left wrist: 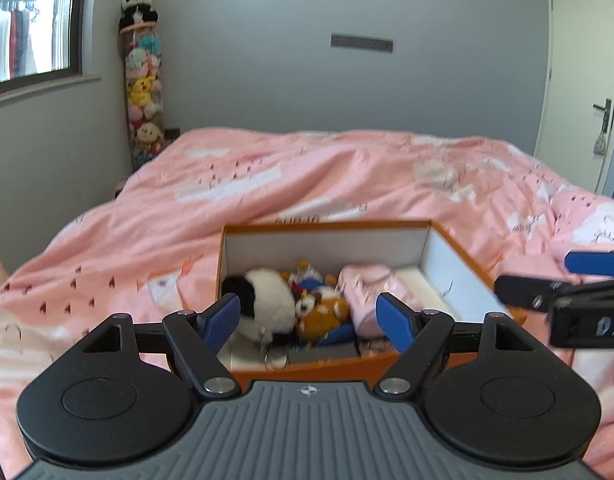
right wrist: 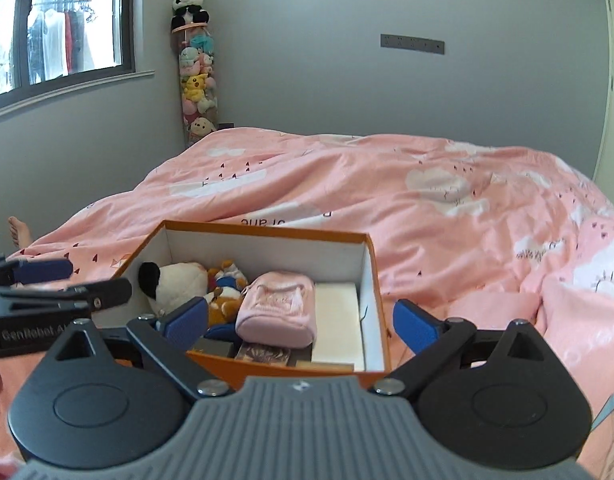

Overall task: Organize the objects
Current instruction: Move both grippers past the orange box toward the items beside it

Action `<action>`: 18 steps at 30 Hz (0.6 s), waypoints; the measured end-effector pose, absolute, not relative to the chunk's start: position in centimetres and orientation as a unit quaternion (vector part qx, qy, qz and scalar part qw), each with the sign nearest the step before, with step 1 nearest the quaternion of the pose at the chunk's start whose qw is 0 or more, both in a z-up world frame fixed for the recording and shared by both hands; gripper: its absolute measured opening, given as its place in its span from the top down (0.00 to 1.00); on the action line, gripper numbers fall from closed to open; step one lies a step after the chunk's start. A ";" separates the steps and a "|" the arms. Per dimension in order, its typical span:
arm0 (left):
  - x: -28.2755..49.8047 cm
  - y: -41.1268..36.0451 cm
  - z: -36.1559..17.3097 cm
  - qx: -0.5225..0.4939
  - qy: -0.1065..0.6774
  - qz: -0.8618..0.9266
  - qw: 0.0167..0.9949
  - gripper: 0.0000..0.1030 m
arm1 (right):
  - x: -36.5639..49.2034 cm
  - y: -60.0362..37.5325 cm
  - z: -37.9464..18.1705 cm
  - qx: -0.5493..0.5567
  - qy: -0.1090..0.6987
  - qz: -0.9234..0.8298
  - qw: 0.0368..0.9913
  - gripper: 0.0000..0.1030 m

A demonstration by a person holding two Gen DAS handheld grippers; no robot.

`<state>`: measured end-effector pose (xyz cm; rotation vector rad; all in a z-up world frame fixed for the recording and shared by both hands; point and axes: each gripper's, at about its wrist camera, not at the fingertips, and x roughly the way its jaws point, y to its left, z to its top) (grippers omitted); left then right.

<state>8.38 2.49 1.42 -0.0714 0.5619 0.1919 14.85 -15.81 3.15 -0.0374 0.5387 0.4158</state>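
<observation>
An open orange box (left wrist: 327, 226) (right wrist: 267, 233) lies on the bed. Inside it are a panda plush (left wrist: 267, 300) (right wrist: 179, 284), a small orange plush (left wrist: 325, 314) (right wrist: 223, 305), a pink pouch (left wrist: 367, 284) (right wrist: 279, 308) and a white block (right wrist: 339, 320). My left gripper (left wrist: 311, 316) is open at the box's near edge, with nothing pressed between its blue pads. My right gripper (right wrist: 303, 322) is open too, its left finger in front of the box's inside and its right finger outside the wall. Each gripper shows sideways in the other's view: the right gripper (left wrist: 533, 274) and the left gripper (right wrist: 99, 278).
A rumpled pink duvet (left wrist: 347, 176) (right wrist: 427, 200) covers the whole bed. In the far corner a tall clear tube of plush toys (left wrist: 143, 92) (right wrist: 197, 80) has a panda on top. A window is at the left, a door (left wrist: 579, 80) at the right. A person's bare foot (right wrist: 17, 228) shows beside the bed.
</observation>
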 end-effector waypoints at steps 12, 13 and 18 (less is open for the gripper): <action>8.4 2.2 -0.8 -0.033 0.318 0.110 0.941 0.12 | 13.7 -15.2 1.0 -0.042 0.271 0.213 0.938 0.02; 8.4 2.1 -0.8 -0.034 0.319 0.110 0.941 0.12 | 13.6 -15.2 0.9 -0.042 0.272 0.215 0.937 0.02; 8.5 1.9 -0.8 -0.030 0.322 0.108 0.940 0.12 | 13.5 -15.3 0.7 -0.041 0.273 0.219 0.936 0.02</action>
